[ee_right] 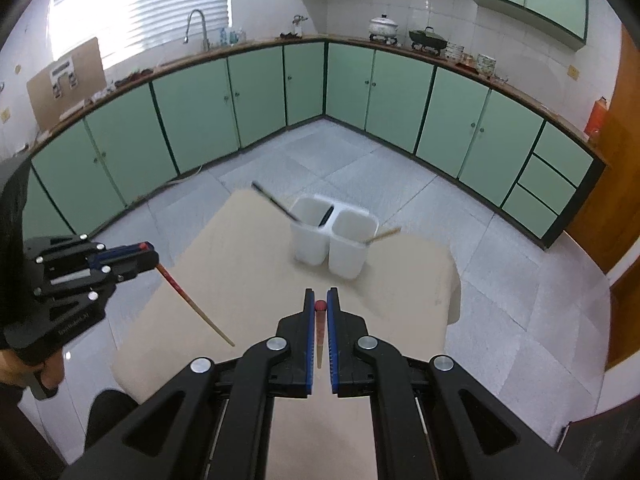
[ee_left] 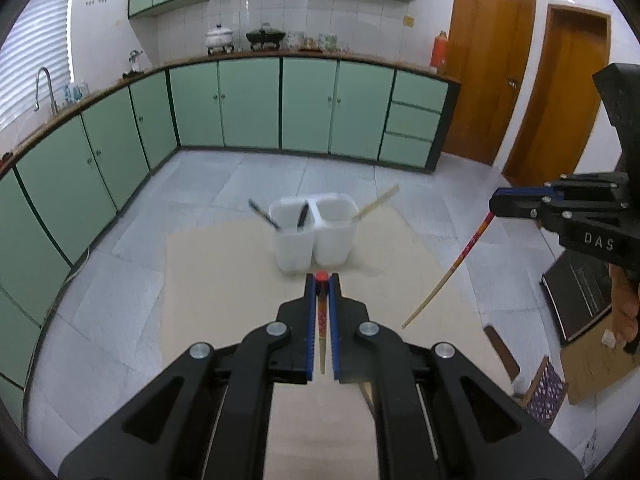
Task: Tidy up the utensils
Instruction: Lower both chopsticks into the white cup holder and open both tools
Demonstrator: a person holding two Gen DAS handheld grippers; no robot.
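Daylight enters through the slatted window blind [ee_right: 140,4] behind my sink, blown out to white glare. Room evenly bright, shadows soft. Both views bend strongly at the edges, with dark round corners. The white twin plastic utensil holder [ee_left: 314,232] and the sticks in it look slightly smeared; my near black jaws stay sharp.

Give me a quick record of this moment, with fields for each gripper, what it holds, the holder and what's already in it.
left gripper: shut on a red chopstick
right gripper: shut on a second red chopstick
holder: white two-compartment holder on a beige table, ahead of both grippers
left compartment: two black utensils
right compartment: one light wooden chopstick, leaning out to the right
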